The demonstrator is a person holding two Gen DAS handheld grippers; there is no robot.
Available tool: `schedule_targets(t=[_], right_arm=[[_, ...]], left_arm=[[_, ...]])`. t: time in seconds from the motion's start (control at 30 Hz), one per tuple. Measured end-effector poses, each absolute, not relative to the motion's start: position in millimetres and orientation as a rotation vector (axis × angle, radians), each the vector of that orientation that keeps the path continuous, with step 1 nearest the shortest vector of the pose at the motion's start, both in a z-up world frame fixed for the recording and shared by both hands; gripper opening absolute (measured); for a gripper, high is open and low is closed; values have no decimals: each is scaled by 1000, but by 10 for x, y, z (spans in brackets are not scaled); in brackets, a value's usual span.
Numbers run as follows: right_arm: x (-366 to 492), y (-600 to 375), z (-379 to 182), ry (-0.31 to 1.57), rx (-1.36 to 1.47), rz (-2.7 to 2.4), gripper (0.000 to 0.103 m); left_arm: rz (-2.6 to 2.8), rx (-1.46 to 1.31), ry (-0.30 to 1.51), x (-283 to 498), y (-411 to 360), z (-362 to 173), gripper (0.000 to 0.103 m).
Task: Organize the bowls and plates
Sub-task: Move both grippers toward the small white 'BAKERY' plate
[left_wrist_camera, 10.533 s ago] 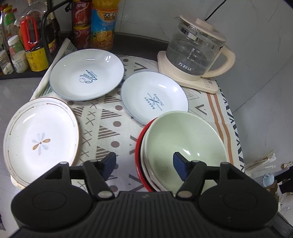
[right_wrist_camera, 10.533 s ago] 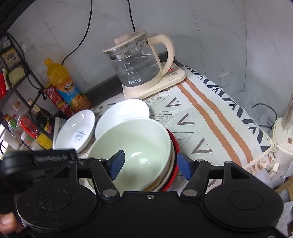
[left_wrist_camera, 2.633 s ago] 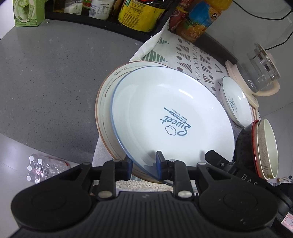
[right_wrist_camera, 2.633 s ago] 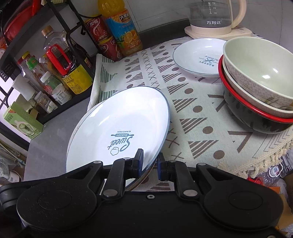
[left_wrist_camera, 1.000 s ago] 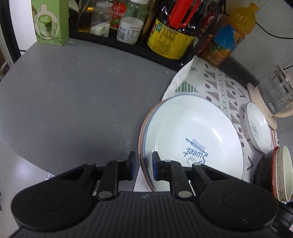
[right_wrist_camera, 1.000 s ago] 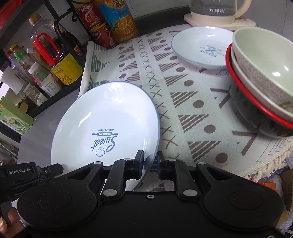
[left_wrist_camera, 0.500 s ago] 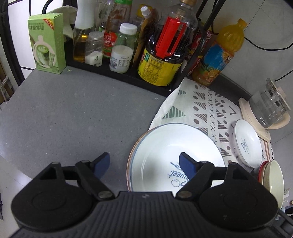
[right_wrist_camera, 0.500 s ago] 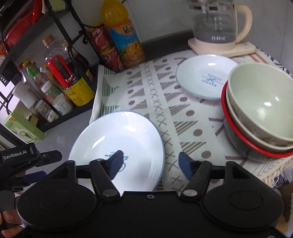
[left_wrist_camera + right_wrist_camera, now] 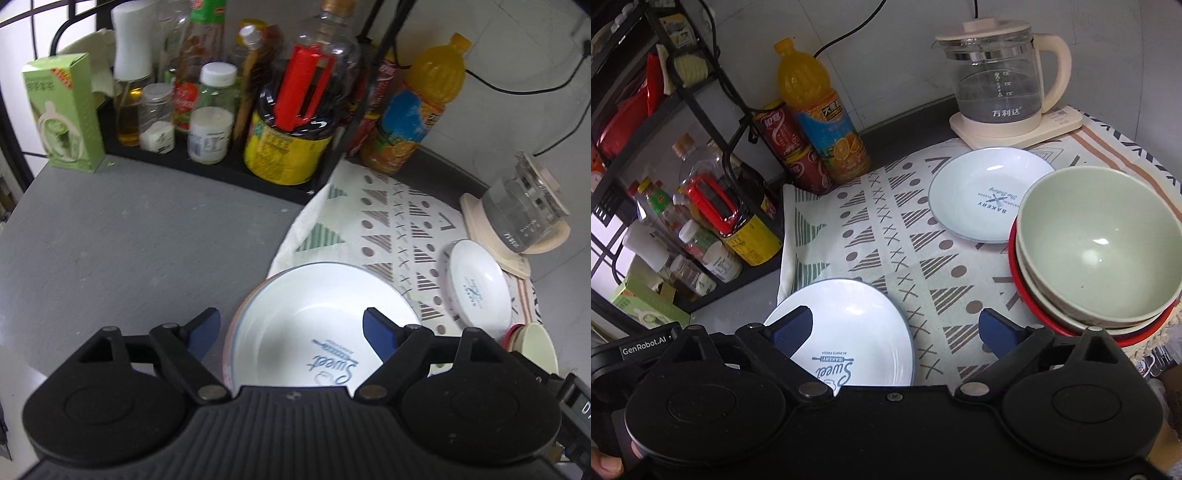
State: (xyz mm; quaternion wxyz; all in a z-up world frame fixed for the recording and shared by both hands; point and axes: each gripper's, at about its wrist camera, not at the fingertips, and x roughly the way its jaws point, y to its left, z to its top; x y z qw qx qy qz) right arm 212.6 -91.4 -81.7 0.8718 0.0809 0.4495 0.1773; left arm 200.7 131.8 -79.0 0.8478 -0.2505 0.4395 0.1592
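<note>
The white "Sweet" plate [image 9: 314, 332] [image 9: 849, 332] lies stacked on the brown-rimmed plate [image 9: 231, 332] at the near left edge of the patterned cloth. A smaller white "Bakery" plate [image 9: 986, 192] [image 9: 476, 284] lies flat further back. A pale green bowl [image 9: 1097, 240] [image 9: 535, 343] tops a stack of bowls with a red-rimmed one at the right. My left gripper [image 9: 291, 330] is open and empty, raised above the "Sweet" plate. My right gripper [image 9: 897, 330] is open and empty, above the same plate's right side.
A black rack [image 9: 221, 166] of bottles and jars stands at the back left. An orange drink bottle [image 9: 820, 110] and red cans [image 9: 790, 147] stand behind the cloth. A glass kettle [image 9: 1001, 74] sits on its base at the back right. Grey counter [image 9: 129, 240] lies left.
Both grippers let go of the "Sweet" plate, opened wide and pulled up and back. The plate now rests on the brown-rimmed plate.
</note>
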Motion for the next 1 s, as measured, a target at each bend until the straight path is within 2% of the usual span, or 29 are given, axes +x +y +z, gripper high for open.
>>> schedule_targets(t=[0.6, 1.0], right_arm=[[2476, -1125, -445, 879, 166, 250, 97], [2814, -1250, -455, 849, 207, 112, 97]], left_arm=[[130, -472, 968, 2850, 970, -744, 83], [-29, -435, 1018, 3441, 802, -794, 83]])
